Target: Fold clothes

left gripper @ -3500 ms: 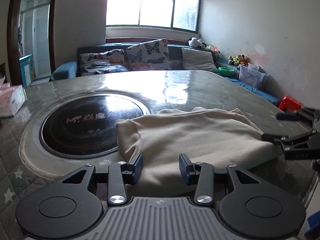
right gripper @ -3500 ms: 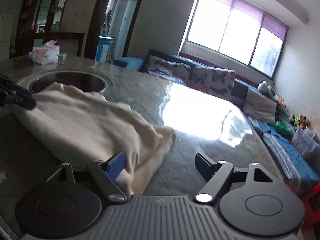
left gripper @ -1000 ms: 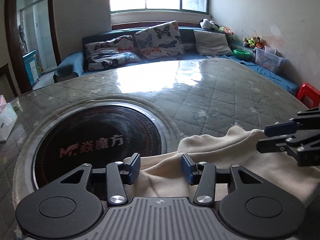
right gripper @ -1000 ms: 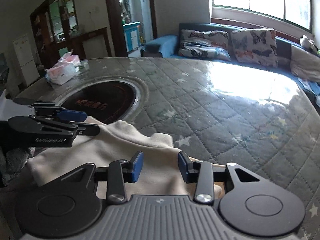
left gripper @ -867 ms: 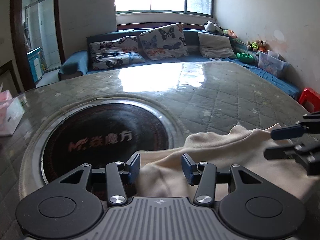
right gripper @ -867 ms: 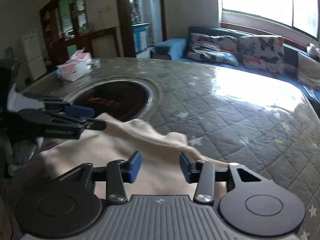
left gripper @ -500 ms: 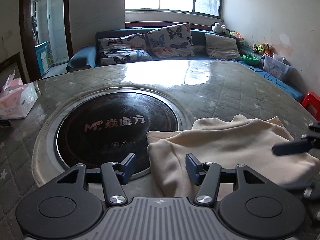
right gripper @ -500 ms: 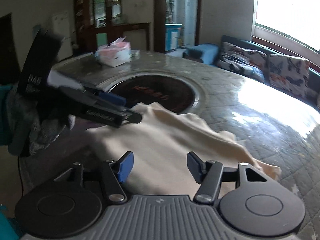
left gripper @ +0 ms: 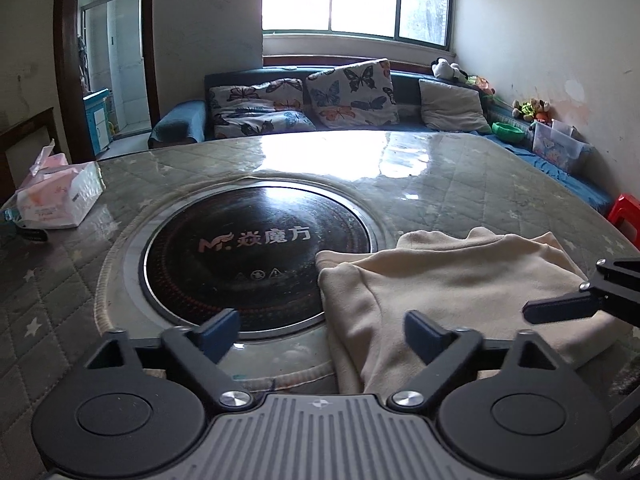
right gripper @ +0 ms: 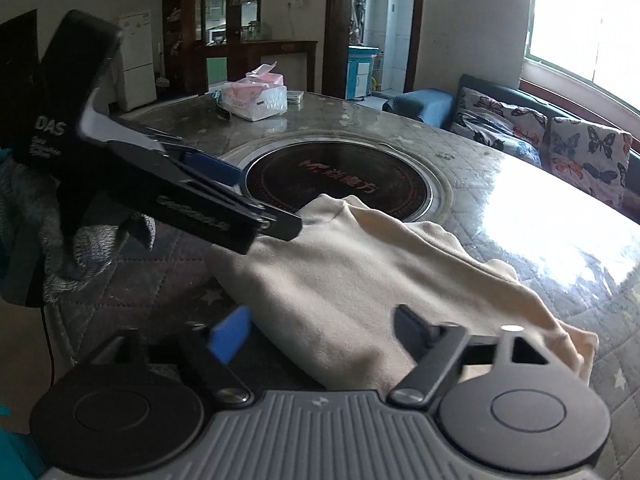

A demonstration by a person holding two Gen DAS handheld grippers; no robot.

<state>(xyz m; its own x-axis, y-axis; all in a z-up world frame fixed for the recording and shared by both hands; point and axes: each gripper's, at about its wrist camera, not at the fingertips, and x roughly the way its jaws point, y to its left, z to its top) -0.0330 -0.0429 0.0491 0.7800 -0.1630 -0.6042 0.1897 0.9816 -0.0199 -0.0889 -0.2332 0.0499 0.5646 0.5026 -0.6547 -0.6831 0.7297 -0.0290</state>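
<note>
1. The left gripper (left gripper: 322, 330) has its jaws spread wide and holding nothing, poised over the near left edge of the cream garment (left gripper: 448, 292)
2. The right gripper (right gripper: 322, 334) is likewise wide and empty above the cloth
3. The garment lies folded on the table (left gripper: 460, 184), just beside the round black hotplate (left gripper: 256, 256)
4. A fold seems just laid; the blurred right view leaves that unsure
5. Next likely calls for pinching an edge for another fold
</note>
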